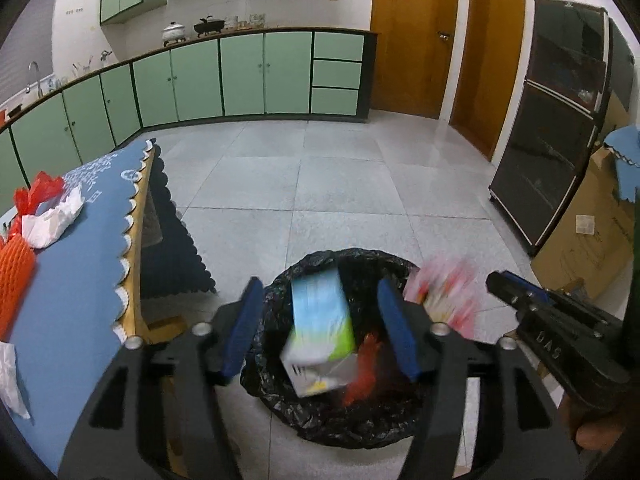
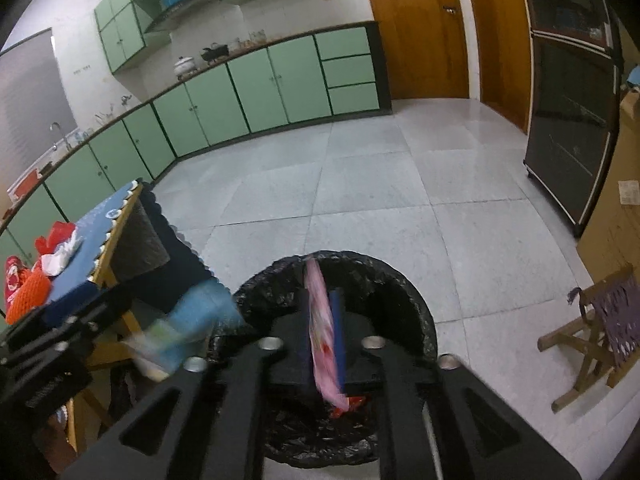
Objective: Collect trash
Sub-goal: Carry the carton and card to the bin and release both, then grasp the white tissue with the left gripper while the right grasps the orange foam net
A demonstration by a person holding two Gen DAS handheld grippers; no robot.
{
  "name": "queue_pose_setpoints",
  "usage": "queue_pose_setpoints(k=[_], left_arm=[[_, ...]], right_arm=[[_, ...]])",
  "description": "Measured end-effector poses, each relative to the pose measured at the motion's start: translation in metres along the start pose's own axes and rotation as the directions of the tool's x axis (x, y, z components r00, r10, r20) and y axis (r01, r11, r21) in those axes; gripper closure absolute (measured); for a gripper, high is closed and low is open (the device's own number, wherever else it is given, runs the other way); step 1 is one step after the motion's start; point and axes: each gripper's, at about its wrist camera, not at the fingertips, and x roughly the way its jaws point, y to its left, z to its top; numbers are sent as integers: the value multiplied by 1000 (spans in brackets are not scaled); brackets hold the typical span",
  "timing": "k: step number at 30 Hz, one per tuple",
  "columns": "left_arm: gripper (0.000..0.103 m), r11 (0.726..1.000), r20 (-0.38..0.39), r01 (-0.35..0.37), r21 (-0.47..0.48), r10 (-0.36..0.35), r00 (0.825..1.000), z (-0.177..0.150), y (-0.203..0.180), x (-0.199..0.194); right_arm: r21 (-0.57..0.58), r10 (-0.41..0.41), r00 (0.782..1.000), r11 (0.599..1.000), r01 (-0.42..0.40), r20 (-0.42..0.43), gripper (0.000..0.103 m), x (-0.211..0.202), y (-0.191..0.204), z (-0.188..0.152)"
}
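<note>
My left gripper (image 1: pixel 320 328) is open above a bin lined with a black bag (image 1: pixel 280 304). A blue, green and white carton (image 1: pixel 320 328) is blurred between the spread blue pads, falling free into the bin. Red trash (image 1: pixel 362 372) lies inside. My right gripper (image 2: pixel 324 340) is shut on a pink wrapper (image 2: pixel 322 336) over the same bin (image 2: pixel 404 300). The right gripper also shows in the left wrist view (image 1: pixel 492 280), with the blurred pink wrapper (image 1: pixel 444 296) at its tip. The carton (image 2: pixel 188 328) shows blurred in the right wrist view.
A table with a blue scalloped cloth (image 1: pixel 80 264) stands left of the bin, holding an orange foam net (image 1: pixel 14 280), white crumpled paper (image 1: pixel 52 220) and a red bag (image 1: pixel 38 192). A black cabinet (image 1: pixel 556 120) and cardboard box (image 1: pixel 592 232) stand right. A wooden stool (image 2: pixel 592 340) is near.
</note>
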Motion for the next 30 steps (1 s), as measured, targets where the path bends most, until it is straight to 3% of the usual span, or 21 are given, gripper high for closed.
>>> queue_pose_setpoints(k=[3,5,6,8,11,14,16,17,19,23,28,30], left_arm=[[43,1000,11,3,-8,-3,1000,6,3,-8],[42,1000,22,9,-24,-9,1000,10,12,-20],[39,1000,39,7,-30,-6,999,11,20,-31],[34,998,92,-52,-28,54,994,12,40,-59],[30,988,150,-142,-53,149,977,4,78,-96],[28,949,150,-294,-112,309,939,-14,133,-128],[28,899,96,-401,-176,421,902,-32,173,-144],[28,873,62,-442,-207,463,884,-43,191,-150],[28,841,13,-480,-251,498,867,-62,215,-157],[28,835,-54,-469,-288,475,878,-82,237,-156],[28,871,-43,-408,-272,413,910,-81,227,-145],[28,876,-42,-398,-271,403,914,-81,225,-138]], right_arm=[[23,-1,1000,1000,1,10,82,-7,-7,0],[26,-4,1000,1000,3,19,65,-13,-6,2],[23,-3,1000,1000,2,31,61,-18,-1,3],[-11,12,998,1000,-11,66,44,-31,18,5],[-71,62,993,996,-55,103,35,-45,58,5],[-113,147,983,984,-134,110,27,-51,103,7],[-163,223,969,965,-204,107,26,-53,147,6],[-187,257,961,954,-236,99,25,-52,168,5],[-223,304,950,933,-281,76,25,-49,201,1],[-269,351,936,904,-331,29,25,-44,250,-12],[-287,351,936,899,-332,13,25,-47,270,-19],[-290,346,938,899,-328,12,25,-48,268,-18]])
